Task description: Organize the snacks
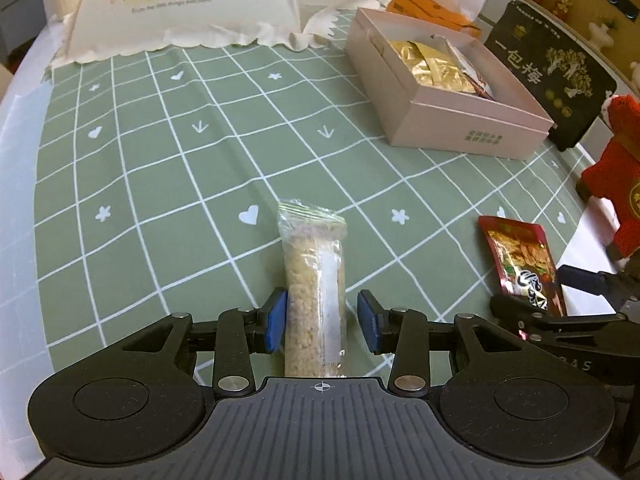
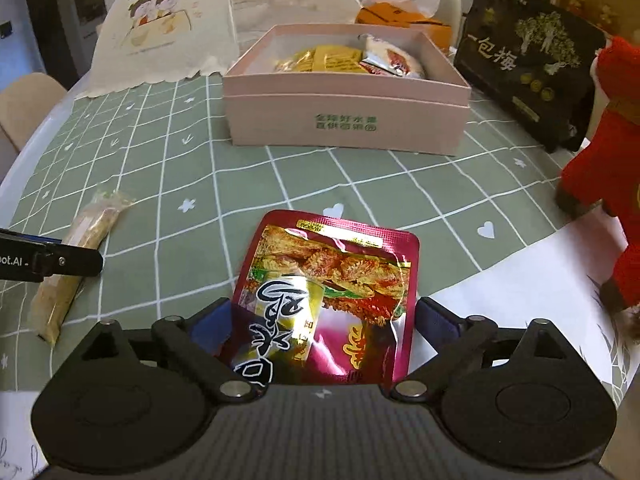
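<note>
Clear-wrapped cereal bar (image 1: 314, 296): it lies flat on the green checked tablecloth (image 1: 160, 160), long axis pointing away from me. I judge it light and fairly stiff, but crumbly inside, with a slick film wrapper.
Left gripper (image 1: 322, 322): my jaws stand apart on either side of the bar near its close end. The left blue pad (image 1: 276, 322) is touching or just beside the wrapper; the right pad has a visible gap. Nothing is clamped yet.
Hold on the bar: I would close across the narrow width, on the packed body and not on the crimped far seal, and gently, since too hard a squeeze could crush it.
Red foil snack pouch (image 2: 328, 304): it sits between my right jaws, its near end hidden under the gripper body. I judge it very light, soft and slippery; the foil is already creased.
Right gripper (image 2: 324, 324): the pads flank both side edges of the pouch; I cannot tell whether they press it or only bracket it.
Pink box (image 2: 344, 116): open, well beyond both items, with gold and red packets already inside; I take it as the destination.
</note>
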A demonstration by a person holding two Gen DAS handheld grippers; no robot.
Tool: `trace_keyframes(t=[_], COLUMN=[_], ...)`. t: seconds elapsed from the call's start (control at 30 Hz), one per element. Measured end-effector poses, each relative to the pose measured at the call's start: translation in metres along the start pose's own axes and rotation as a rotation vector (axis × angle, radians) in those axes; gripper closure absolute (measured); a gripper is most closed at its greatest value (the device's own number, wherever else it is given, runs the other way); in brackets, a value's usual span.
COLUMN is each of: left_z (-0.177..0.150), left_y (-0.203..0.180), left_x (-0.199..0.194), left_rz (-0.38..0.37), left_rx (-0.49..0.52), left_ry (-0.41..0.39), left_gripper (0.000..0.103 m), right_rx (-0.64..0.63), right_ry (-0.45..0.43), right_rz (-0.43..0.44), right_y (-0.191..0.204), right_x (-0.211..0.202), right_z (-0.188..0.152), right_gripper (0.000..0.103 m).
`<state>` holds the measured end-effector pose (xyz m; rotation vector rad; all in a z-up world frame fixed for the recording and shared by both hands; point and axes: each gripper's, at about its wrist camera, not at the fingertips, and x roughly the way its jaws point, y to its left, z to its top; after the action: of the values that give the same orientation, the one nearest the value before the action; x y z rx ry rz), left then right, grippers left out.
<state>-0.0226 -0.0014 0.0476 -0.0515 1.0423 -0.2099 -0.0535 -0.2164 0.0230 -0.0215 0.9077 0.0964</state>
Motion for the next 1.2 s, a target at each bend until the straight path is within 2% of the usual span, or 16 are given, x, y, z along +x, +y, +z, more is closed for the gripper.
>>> trace_keyframes(t=[0.07,0.1,0.13,0.23,0.3,0.53,0.7,0.73,0.8,0.93,1.13,1.2], left_z=[0.000,0.000,0.000,-0.002,-0.003,0.001,0.004,0.004,0.004,0.004,0.005,0.005], left_y=[-0.001,-0.001,-0.002,-0.006,-0.010,-0.025,-0.034,-0.036,-0.040,-0.049,-0.064,-0.066], left_x=[0.000,0.000,0.000,0.000,0.000,-0.010,-0.013,-0.014,-0.013,-0.008,-0.004,-0.003], left_rz=[-0.003,-0.010,-0.022,-0.051,-0.067,-0.108,-0.149,-0.151,-0.157,-0.178,-0.203,-0.207], left_rx=[0.013,0.019,0.022,0.028,0.038,0.080,0.081,0.086,0.094,0.103,0.137,0.143], left_ry=[0.003,0.004,0.005,0.008,0.010,-0.008,-0.011,-0.011,-0.007,0.011,0.027,0.033], left_gripper=[0.067,0.067,0.068,0.069,0.069,0.070,0.070,0.070,0.070,0.070,0.070,0.070], right_rx=[-0.011,-0.024,-0.046,-0.082,-0.080,-0.067,-0.047,-0.042,-0.023,0.030,0.118,0.173], right_ry=[0.002,-0.012,-0.025,-0.040,-0.036,-0.067,-0.088,-0.094,-0.114,-0.140,-0.133,-0.117], right_rz=[0.010,0.017,0.027,0.047,0.055,0.077,0.094,0.098,0.111,0.079,-0.056,-0.017], right_y=[0.003,0.005,0.006,0.009,0.007,-0.006,-0.016,-0.019,-0.028,-0.053,-0.095,-0.110], right_x=[-0.001,-0.004,-0.009,-0.017,-0.017,-0.038,-0.055,-0.059,-0.070,-0.088,-0.091,-0.089], right_z=[0.004,0.006,0.007,0.012,0.014,0.023,0.026,0.027,0.027,0.027,0.015,0.010], right_gripper=[0.018,0.035,0.043,0.049,0.050,0.065,0.071,0.075,0.093,0.096,0.094,0.089])
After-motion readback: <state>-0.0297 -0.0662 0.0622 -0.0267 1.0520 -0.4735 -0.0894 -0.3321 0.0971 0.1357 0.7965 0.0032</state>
